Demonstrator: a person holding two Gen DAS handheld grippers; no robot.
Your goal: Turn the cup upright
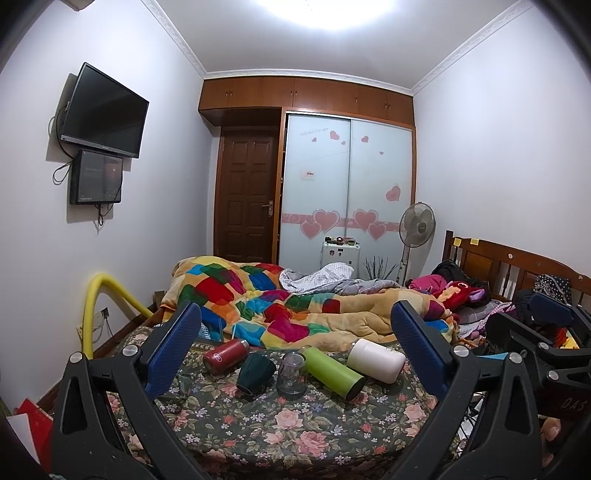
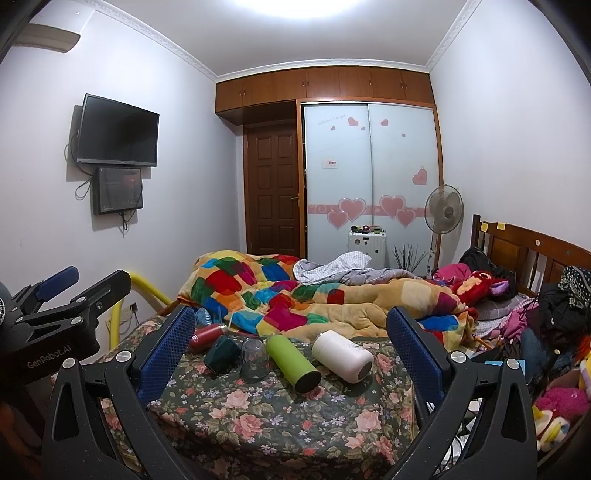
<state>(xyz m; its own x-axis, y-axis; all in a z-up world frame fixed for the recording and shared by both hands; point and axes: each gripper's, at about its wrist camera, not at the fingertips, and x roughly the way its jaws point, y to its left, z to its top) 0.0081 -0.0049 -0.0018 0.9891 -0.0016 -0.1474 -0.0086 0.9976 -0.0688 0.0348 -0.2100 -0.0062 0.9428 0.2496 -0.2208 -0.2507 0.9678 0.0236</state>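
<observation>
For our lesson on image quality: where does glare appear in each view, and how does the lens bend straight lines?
Left wrist view: the ceiling light blows out to white at the top; wall edges and the wardrobe bow outward. Right wrist view: the same glare at the top, dark corners, and the bed curves.

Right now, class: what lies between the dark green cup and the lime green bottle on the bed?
A clear glass, seemingly standing mouth-down, sits between the dark green cup and the lime green bottle. Both wrist views show it.

Clear glass cup (image 1: 291, 373), matt green bottle (image 1: 333, 371), floral cloth bedspread (image 1: 280, 424).
</observation>
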